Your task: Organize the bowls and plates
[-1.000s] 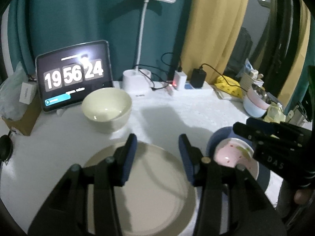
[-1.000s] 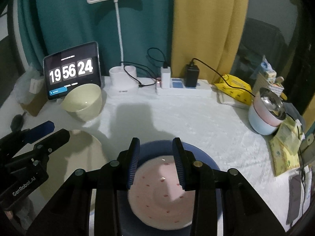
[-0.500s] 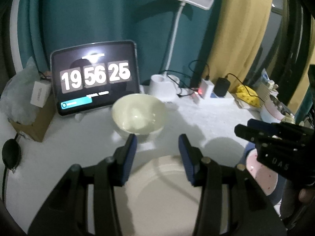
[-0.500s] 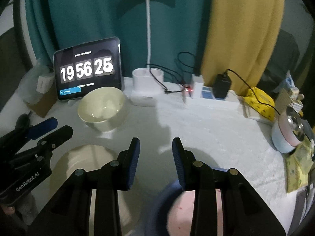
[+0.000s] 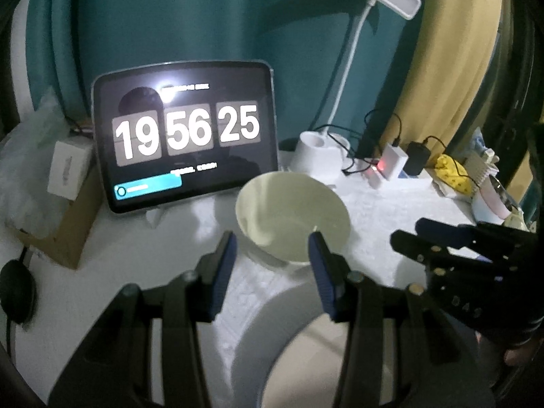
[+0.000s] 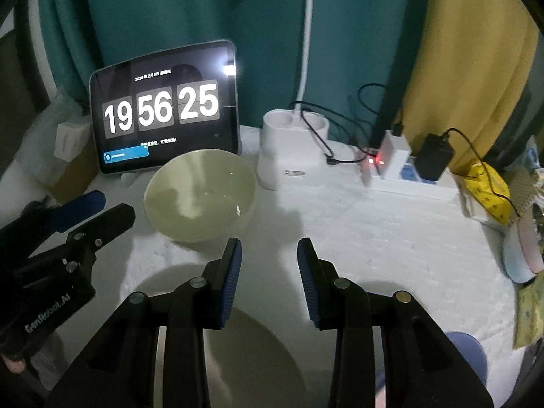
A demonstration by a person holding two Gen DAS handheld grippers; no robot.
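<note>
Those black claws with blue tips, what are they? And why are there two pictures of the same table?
They are two grabbing tools, and a person holds one in each hand. Each tool has a small camera looking along its two fingers, so there is one picture per tool.

In the left tool's picture, the left gripper points at a pale green bowl. The other tool shows at the right edge.

In the right tool's picture, the right gripper hangs over the white tablecloth, nearer than the bowl.

Both grippers are open and hold nothing.

Also on the table are a cream plate, a tablet showing a clock, a desk lamp and a power strip with chargers.
</note>
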